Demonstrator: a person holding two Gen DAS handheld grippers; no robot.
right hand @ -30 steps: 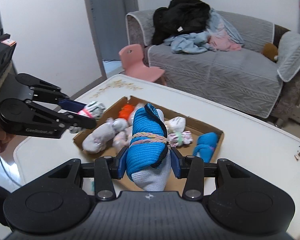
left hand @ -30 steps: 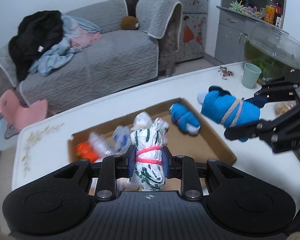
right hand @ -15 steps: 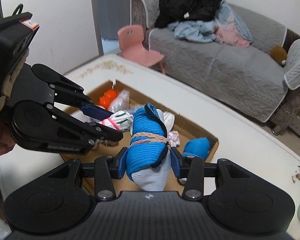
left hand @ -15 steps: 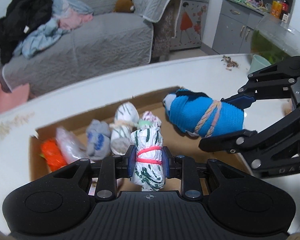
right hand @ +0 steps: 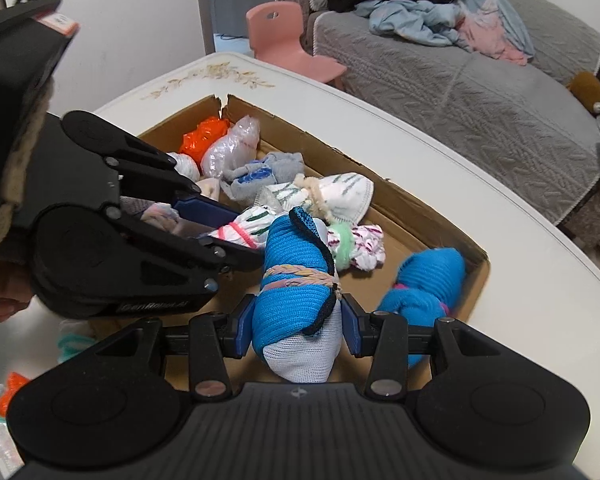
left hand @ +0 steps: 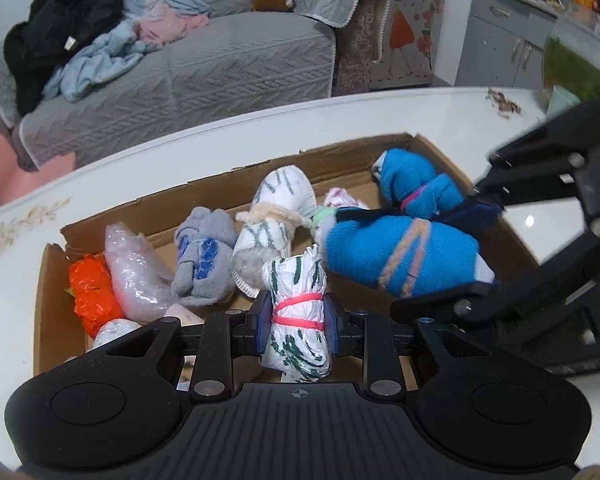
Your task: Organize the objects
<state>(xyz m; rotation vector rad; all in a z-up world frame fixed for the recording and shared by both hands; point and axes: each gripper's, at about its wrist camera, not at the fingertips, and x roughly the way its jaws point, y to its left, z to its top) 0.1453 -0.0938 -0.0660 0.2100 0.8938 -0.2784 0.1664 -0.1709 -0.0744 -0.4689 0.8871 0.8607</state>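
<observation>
Both of my hand-held grippers have dropped toward the box since a second ago; the box now fills far more of each view, and the bundles that hung above it now hang low over its contents. Largest first: the grey sofa (left hand: 204, 60) sits behind, clothes heaped on it; the white surface (right hand: 440, 152) carries the shallow cardboard box (left hand: 48, 276), which lies open in front of me; inside it I see an orange bag (left hand: 92, 292), a clear plastic bundle (left hand: 132, 264), a grey-and-blue sock roll (left hand: 202, 256), a white green-striped roll tied with cord (left hand: 278, 208), and a blue roll (left hand: 416, 188) at the far right corner. My left hand-held gripper (left hand: 298, 322) is clenched on the white-and-green bundle (left hand: 298, 336) with its pink band, held upright just above the box's near side; my right hand-held gripper (right hand: 296, 320) is grasping the blue sock bundle (right hand: 296, 292), wrapped with a braided tie, its white toe end pointing back at the camera; that bundle hangs over the middle of the box, just beside the left one. A small pink-patterned roll with a green band (right hand: 356, 246) lies just past the blue sock bundle.
</observation>
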